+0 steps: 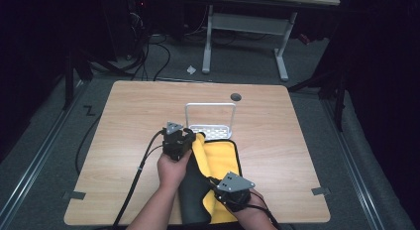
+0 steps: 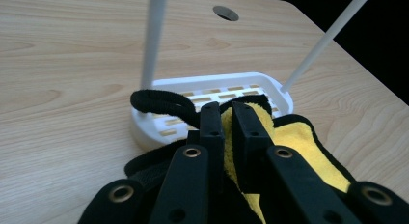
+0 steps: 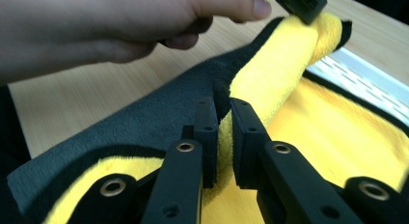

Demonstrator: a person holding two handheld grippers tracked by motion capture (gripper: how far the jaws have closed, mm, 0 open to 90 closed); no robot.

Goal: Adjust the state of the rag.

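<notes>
Both my grippers are pinching the same fold of a yellow-and-dark towel [image 1: 218, 158], just this side of the white rack [image 1: 210, 122].

Left gripper [image 1: 186, 136] is clamped on the towel's corner by its black loop [image 2: 161, 102], right at the rack's near edge; right gripper [image 3: 223, 119] is clenched on the fold nearer me. I judge the cloth soft, light and floppy, best held by its bound hem. It lies on a pale wooden table [image 1: 124, 121], in a dark room with grey floor [image 1: 247, 66] beyond the rack.
</notes>
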